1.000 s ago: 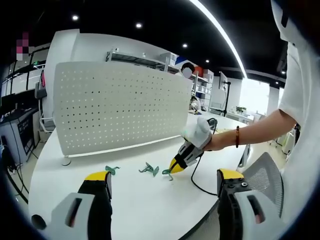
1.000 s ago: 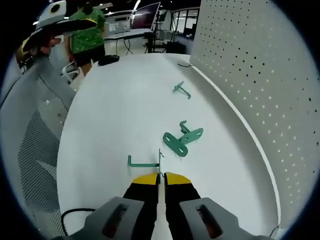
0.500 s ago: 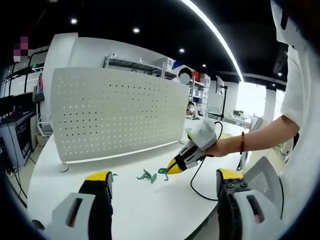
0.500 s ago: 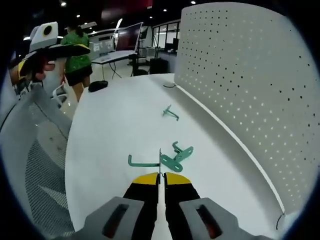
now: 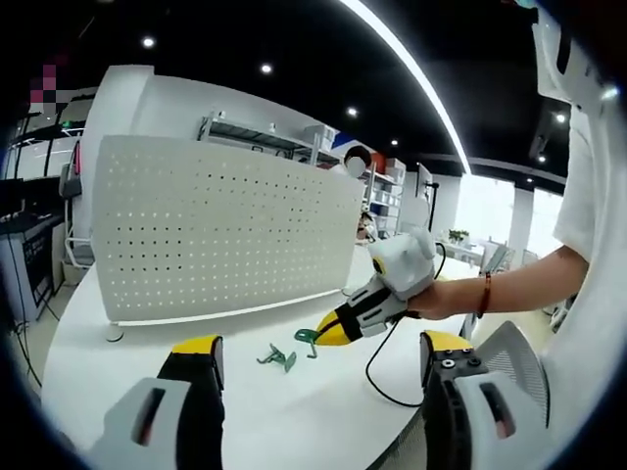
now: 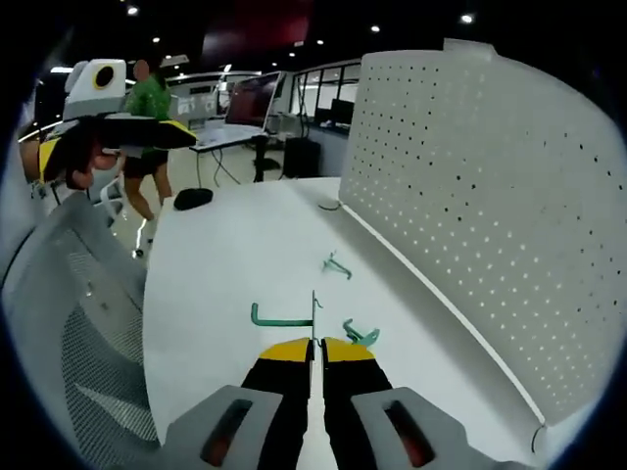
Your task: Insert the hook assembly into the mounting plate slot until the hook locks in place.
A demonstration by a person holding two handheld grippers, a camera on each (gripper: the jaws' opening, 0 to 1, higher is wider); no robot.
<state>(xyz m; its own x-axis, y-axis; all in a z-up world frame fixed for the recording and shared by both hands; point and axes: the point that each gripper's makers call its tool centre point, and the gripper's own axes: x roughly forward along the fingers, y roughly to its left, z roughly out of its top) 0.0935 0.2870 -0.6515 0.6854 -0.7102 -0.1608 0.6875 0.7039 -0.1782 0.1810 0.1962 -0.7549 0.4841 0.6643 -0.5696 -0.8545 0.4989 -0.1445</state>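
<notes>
In the right gripper view, a slim green metal hook with a long straight arm (image 6: 282, 318) is pinched by its small end plate between the closed yellow-tipped jaws of the right gripper (image 6: 314, 345) and is held raised above the white rounded table (image 6: 235, 255), in front of the upright white perforated pegboard panel (image 6: 470, 206). Two further green metal hook pieces (image 6: 359, 335) (image 6: 336, 265) are seen lying on the table near the panel's foot. In the left gripper view, the left gripper (image 5: 313, 364) is held with its jaws spread wide apart and nothing between them, and the right gripper (image 5: 328, 334) is seen carrying the hook (image 5: 306, 339) above the table, near a loose green piece (image 5: 277, 356).
</notes>
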